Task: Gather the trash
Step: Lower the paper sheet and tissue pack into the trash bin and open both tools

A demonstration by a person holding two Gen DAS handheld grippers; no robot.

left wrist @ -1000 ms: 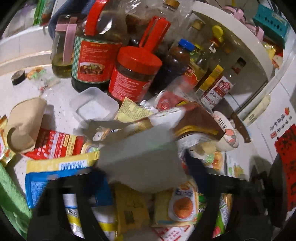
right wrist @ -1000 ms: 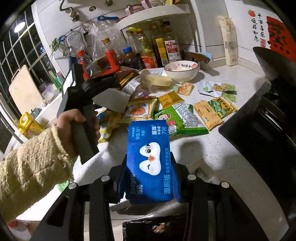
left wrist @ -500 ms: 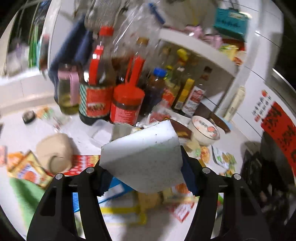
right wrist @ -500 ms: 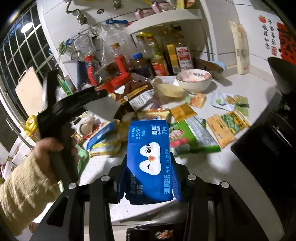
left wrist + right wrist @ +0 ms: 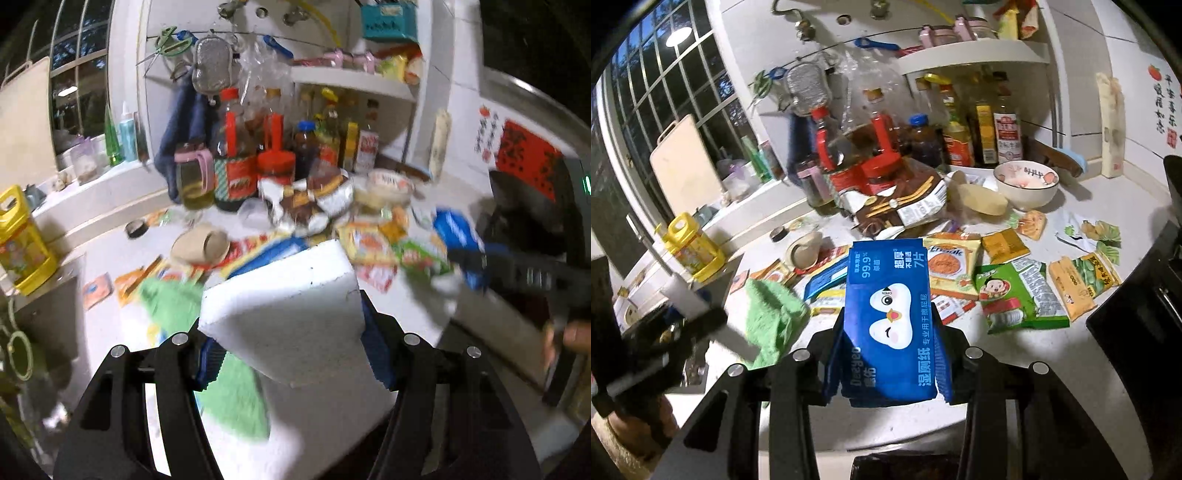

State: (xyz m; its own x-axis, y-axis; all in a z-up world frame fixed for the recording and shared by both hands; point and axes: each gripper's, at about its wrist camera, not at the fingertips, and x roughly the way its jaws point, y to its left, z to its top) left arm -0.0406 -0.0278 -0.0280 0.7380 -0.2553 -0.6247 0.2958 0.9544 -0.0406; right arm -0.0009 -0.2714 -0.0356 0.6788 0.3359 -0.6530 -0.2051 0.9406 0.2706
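My left gripper (image 5: 291,350) is shut on a white foam block (image 5: 284,306) and holds it above the near edge of the white counter (image 5: 110,258). My right gripper (image 5: 890,354) is shut on a blue wet-wipe packet (image 5: 890,317), also held above the counter's near edge. The left gripper shows blurred at the left of the right wrist view (image 5: 665,332); the right gripper and its blue packet (image 5: 458,236) show at the right of the left wrist view. Several snack wrappers lie on the counter, among them a green one (image 5: 1019,295), an orange one (image 5: 949,266) and a brown bag (image 5: 897,206).
Sauce bottles and red-lidded jars (image 5: 882,166) crowd the back under a white shelf (image 5: 975,55). A white bowl (image 5: 1027,184), a green cloth (image 5: 772,317), a yellow jug (image 5: 690,247) and a paper cup (image 5: 803,249) are on the counter. A dark bin opening (image 5: 905,467) lies below the right gripper.
My left gripper has pulled back and away from the bottles with the white block, toward the counter's near left edge. My right gripper has barely moved, still holding the blue packet.
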